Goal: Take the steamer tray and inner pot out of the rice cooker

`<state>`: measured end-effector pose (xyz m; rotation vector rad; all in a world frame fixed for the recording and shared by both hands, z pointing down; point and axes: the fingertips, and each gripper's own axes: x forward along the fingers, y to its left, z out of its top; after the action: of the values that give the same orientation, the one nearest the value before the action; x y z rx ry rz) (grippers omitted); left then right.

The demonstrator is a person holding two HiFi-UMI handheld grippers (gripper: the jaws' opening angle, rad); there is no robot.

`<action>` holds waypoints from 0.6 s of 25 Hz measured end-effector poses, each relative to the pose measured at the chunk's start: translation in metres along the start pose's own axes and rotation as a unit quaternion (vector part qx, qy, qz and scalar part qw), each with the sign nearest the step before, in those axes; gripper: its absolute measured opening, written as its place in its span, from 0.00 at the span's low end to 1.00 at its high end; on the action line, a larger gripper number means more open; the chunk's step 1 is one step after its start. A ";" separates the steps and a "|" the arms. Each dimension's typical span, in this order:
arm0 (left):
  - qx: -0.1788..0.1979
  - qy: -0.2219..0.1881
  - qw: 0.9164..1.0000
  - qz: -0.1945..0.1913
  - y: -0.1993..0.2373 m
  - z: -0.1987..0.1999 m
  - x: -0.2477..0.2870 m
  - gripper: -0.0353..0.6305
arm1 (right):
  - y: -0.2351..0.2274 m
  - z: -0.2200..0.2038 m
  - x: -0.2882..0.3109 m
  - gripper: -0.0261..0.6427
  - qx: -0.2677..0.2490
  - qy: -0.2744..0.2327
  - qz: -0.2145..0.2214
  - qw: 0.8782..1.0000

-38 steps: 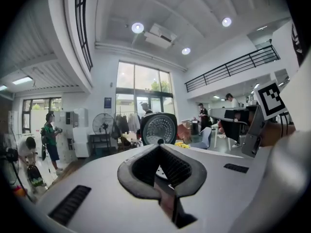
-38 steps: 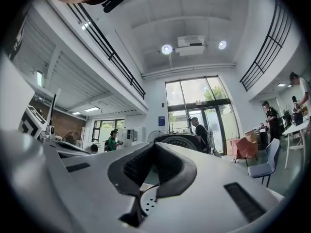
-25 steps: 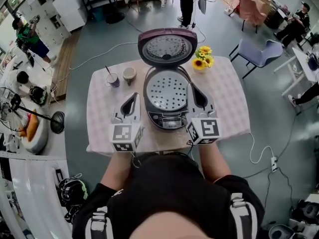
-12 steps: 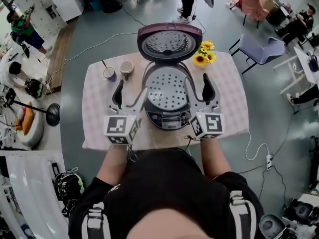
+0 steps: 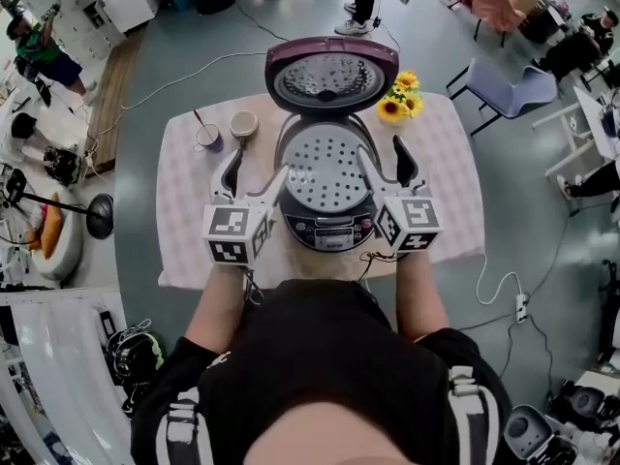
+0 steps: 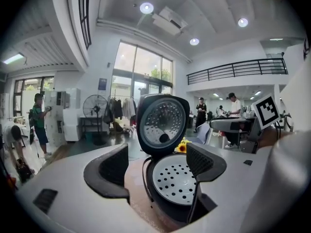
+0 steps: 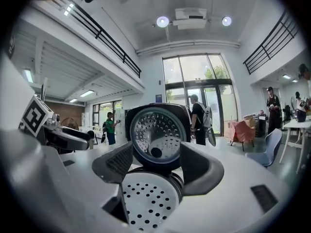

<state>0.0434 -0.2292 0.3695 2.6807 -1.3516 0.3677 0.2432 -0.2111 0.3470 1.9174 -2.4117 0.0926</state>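
The rice cooker [image 5: 325, 223] stands mid-table with its purple lid [image 5: 331, 74] raised. A perforated steamer tray [image 5: 325, 169] fills its mouth and hides the inner pot. My left gripper [image 5: 254, 178] is at the cooker's left rim and my right gripper [image 5: 386, 167] at its right rim. Both sets of jaws have just been opening and stand open, with no pad pressing on anything. In the left gripper view the tray [image 6: 177, 181] and lid [image 6: 162, 123] lie beyond the left gripper [image 6: 158, 171]. The right gripper view has the tray [image 7: 146, 203] below the right gripper [image 7: 155, 166].
A cream cup [image 5: 244, 124] and a purple mug [image 5: 207, 139] with a spoon stand at the table's back left. Sunflowers [image 5: 397, 105] sit at the back right. The checked tablecloth [image 5: 189, 221] hangs over the edges. A chair [image 5: 509, 90] and people stand beyond.
Both grippers have moved forward along the cooker's sides, and their jaws have gone from shut to wide open. The cooker, tray and lid have not moved.
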 end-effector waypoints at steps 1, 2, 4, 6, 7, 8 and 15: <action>0.000 0.003 1.000 -0.001 0.000 -0.002 0.003 0.58 | -0.002 -0.004 0.002 0.45 -0.005 0.007 -0.001 1.000; 0.001 0.007 1.000 -0.002 0.000 -0.005 0.006 0.58 | -0.003 -0.009 0.004 0.45 -0.010 0.017 -0.001 1.000; 0.004 0.018 1.000 -0.006 0.000 -0.013 0.013 0.58 | -0.004 -0.024 0.008 0.45 -0.024 0.046 0.006 0.999; 0.005 0.036 0.999 -0.011 -0.001 -0.022 0.020 0.58 | -0.002 -0.043 0.012 0.45 -0.043 0.090 0.022 0.995; 0.006 0.046 0.999 -0.015 -0.003 -0.027 0.023 0.58 | -0.002 -0.053 0.013 0.45 -0.053 0.113 0.030 0.992; 0.006 0.057 0.998 -0.019 -0.004 -0.032 0.027 0.58 | -0.001 -0.062 0.015 0.45 -0.061 0.135 0.038 0.988; 0.022 0.133 0.990 -0.038 -0.012 -0.065 0.052 0.58 | -0.011 -0.109 0.027 0.45 -0.102 0.236 0.048 0.965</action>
<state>0.0729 -0.2486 0.4459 2.5920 -1.1746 0.7250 0.2492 -0.2312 0.4584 1.4843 -2.0996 0.2615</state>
